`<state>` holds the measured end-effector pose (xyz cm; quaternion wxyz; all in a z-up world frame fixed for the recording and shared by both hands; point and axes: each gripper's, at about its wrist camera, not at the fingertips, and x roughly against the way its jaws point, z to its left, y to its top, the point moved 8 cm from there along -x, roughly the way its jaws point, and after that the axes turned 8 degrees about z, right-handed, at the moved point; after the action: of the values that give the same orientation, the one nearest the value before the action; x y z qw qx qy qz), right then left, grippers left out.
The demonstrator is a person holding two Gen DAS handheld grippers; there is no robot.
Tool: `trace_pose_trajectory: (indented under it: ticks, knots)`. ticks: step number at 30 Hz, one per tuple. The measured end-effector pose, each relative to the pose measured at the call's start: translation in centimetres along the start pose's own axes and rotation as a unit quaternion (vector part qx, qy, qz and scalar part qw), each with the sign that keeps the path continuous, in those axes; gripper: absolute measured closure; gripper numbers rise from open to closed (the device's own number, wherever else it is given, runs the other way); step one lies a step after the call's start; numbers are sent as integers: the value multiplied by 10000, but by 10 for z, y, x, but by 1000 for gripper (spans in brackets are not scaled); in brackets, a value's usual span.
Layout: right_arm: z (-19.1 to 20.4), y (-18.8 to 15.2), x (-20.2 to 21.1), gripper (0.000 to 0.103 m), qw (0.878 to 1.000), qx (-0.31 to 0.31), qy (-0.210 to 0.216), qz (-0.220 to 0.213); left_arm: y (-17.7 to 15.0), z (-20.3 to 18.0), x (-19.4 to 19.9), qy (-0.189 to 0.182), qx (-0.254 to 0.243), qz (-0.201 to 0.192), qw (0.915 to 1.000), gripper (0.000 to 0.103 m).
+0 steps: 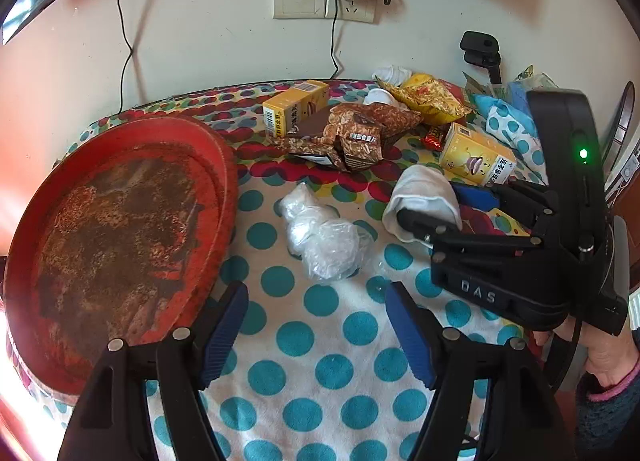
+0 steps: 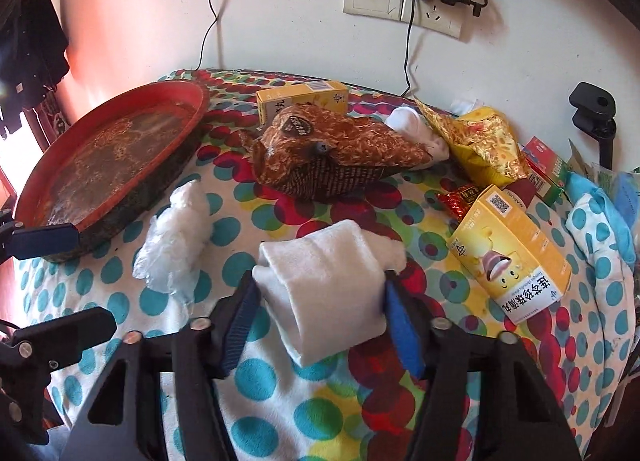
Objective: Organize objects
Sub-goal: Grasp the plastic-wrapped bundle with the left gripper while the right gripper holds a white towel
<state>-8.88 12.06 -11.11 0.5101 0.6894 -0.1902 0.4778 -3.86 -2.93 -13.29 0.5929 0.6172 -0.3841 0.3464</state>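
Dotted cloth (image 2: 320, 429): right hand-held gripper (image 2: 320, 309) clamps white sock (image 2: 324, 285).

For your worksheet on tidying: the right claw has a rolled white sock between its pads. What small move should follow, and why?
Probably lift the rolled white sock clear of the cloth: the right claw already pinches it, and the red tray sits empty.

black grippers (image 1: 316, 335) | blue jaws | silver screws | dark sleeve (image 1: 608, 405), pink cuff
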Motion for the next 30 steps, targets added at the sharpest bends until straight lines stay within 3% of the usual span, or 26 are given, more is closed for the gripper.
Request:
trace_pose_trajectory:
  ticks: [3, 16, 18, 19, 20, 30]
  knots:
    - [-10, 3, 1, 64, 9998, -109, 74, -131, 5, -6, -9, 35, -50, 53, 10000, 30]
    - [-32, 13, -13, 64, 9996, 54, -14, -295, 20, -16, -46, 465, -216, 216, 9985, 30]
    - [-33, 12, -13, 63, 9996, 24, 36, -297, 22, -14, -48, 440, -160, 174, 9988, 40]
    - [-33, 12, -13, 62, 9996, 21, 64, -289, 22, -12, -48, 415, -139, 155, 9989, 61]
    - [-33, 11, -14, 62, 9996, 21, 70, -273, 22, -10, -50, 376, -103, 195, 9990, 71]
    - [-33, 10, -16, 59, 9997, 70, 57, -209, 24, -9, -32, 125, -193, 94, 9997, 74]
